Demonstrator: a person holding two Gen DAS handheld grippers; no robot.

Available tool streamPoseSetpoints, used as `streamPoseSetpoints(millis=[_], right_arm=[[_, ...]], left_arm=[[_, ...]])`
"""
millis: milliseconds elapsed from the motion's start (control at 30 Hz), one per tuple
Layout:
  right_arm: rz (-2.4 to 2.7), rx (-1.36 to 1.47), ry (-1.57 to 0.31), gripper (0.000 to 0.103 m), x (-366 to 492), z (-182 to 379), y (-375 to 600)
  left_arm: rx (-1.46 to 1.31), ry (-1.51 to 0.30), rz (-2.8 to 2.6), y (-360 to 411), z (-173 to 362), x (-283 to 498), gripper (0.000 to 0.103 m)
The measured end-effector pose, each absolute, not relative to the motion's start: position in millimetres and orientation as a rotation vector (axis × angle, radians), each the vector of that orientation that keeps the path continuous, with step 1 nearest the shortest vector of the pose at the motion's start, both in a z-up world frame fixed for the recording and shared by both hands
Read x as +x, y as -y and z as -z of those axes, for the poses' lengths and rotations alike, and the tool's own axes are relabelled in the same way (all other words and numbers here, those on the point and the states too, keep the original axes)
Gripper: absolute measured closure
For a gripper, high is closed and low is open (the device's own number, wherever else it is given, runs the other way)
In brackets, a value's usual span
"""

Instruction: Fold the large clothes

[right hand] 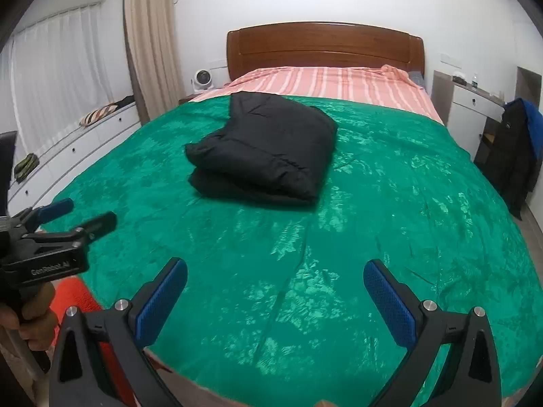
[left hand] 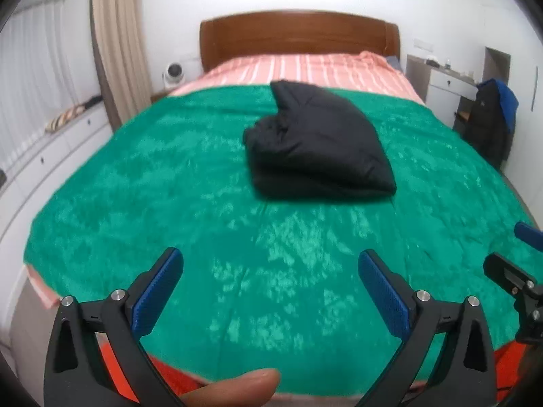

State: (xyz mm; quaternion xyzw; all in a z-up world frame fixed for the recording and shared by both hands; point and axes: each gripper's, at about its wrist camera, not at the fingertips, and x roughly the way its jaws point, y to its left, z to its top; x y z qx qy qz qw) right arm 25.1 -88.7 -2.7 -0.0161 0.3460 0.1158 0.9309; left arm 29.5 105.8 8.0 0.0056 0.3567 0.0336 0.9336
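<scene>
Jacket [left hand: 315, 142], black, puffy, folded into bundle on green blanket [left hand: 169, 186].

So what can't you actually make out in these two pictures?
- Black folded garment: its type; the folds hide collar and sleeves, both views.
- Items on the white desk: too small, right wrist view.
- Right gripper: cut off by the left wrist view's edge.
- Bed's near edge: hidden behind the left gripper.

Folded coat [left hand: 315, 142] mid-bed on blanket [left hand: 169, 203], headboard [left hand: 298, 37] behind, drawers [left hand: 51, 156] left.
</scene>
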Motion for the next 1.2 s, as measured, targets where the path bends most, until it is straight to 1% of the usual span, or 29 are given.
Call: streamPoseSetpoints(millis=[400, 733, 1200], right_arm=[[-0.280, -0.043, -0.726, 0.001, 3, -28, 69], [-0.222, -0.023, -0.764, 0.001, 12, -23, 75], [-0.224, -0.038, -0.748, 0.001, 13, -39, 61]], left_arm=[[0.036, -0.753, -0.106, -106, -27, 8, 0.000], [0.084, -0.715, -0.119, -96, -37, -1, 0.000], [0.088, -0.709, -0.097, -93, -42, 1, 0.000]])
